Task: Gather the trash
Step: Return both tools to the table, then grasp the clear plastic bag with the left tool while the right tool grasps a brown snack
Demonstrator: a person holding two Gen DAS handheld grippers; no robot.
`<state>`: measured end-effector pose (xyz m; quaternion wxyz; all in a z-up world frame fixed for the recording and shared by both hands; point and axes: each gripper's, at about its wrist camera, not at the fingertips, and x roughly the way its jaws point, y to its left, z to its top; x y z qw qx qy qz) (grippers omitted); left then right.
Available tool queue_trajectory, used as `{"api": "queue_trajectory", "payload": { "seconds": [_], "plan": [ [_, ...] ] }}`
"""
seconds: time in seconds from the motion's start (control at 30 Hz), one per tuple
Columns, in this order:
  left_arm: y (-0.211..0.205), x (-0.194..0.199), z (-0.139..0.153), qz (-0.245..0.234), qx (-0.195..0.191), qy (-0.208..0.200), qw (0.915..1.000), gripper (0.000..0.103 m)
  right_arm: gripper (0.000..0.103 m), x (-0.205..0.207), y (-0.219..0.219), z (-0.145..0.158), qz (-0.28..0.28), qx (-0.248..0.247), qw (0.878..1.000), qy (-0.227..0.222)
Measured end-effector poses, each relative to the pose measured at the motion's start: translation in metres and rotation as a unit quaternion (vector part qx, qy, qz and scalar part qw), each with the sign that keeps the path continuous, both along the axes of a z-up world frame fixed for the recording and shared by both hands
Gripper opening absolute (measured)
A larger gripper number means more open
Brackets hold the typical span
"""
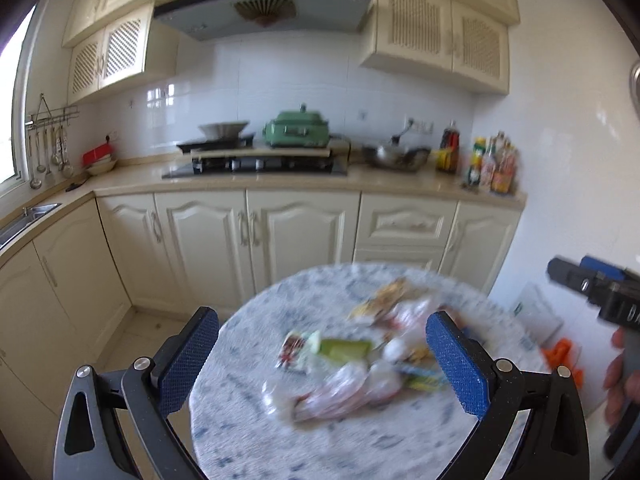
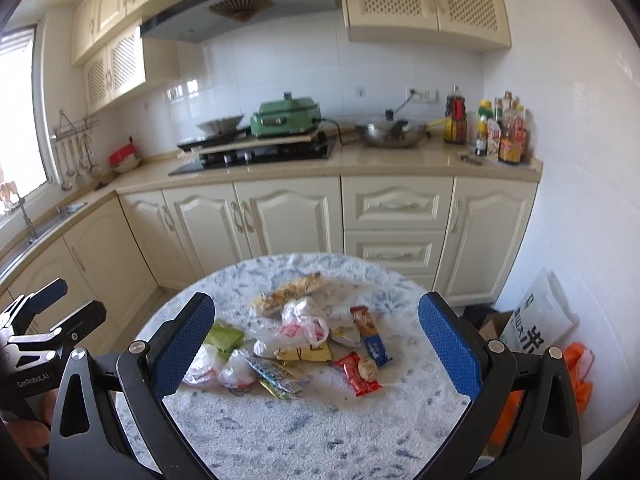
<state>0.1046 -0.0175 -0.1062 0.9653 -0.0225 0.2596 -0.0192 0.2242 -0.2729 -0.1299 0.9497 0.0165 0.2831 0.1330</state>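
A heap of trash (image 2: 304, 340) lies in the middle of a round table with a blue-speckled white cover (image 2: 280, 432): snack wrappers, a red packet (image 2: 356, 374), a blue-and-orange bar wrapper (image 2: 370, 336), a green packet (image 2: 224, 338) and crumpled clear plastic bags (image 2: 300, 322). The same pile (image 1: 360, 356) looks blurred in the left wrist view. My left gripper (image 1: 320, 364) is open, hovering over the near side of the table (image 1: 320, 448) with nothing between its fingers. My right gripper (image 2: 316, 350) is open too, above the table's near edge, framing the pile.
Cream kitchen cabinets (image 2: 288, 216) stand behind the table, with a hob, a green cooker (image 2: 286, 116), a wok and sauce bottles (image 2: 504, 132) on the counter. On the floor at right lie a white sack (image 2: 536, 320) and orange plastic (image 2: 576, 364). A sink (image 1: 28, 216) is at left.
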Motion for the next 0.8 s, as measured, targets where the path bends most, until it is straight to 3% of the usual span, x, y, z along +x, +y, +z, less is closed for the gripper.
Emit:
{"api": "queue_trajectory", "payload": {
  "seconds": [0.17,0.37,0.6,0.67,0.73,0.8],
  "plan": [
    [0.002,0.032,-0.03,-0.022,0.033,0.064,0.9972,0.102,0.103,0.018,-0.002,-0.034,-0.013,-0.013,0.999,0.045],
    [-0.007,0.08,-0.079,-0.075,0.069,0.121,0.9874,0.102,0.103,0.039,-0.011,-0.076,-0.031,-0.031,0.994,0.1],
    [-0.026,0.143,-0.137,-0.124,0.123,0.181,0.9679,0.102,0.103,0.057,-0.022,-0.113,-0.037,-0.036,0.988,0.149],
    [-0.03,0.156,-0.146,-0.133,0.131,0.199,0.962,0.097,0.103,0.062,-0.025,-0.123,-0.032,-0.036,0.986,0.161],
    [-0.032,0.164,-0.147,-0.152,0.11,0.213,0.9589,0.076,0.102,0.066,-0.027,-0.132,-0.029,-0.038,0.985,0.167],
    [-0.034,0.171,-0.148,-0.162,0.084,0.228,0.9563,0.062,0.095,0.074,-0.032,-0.143,-0.031,-0.041,0.983,0.178]
  ]
}}
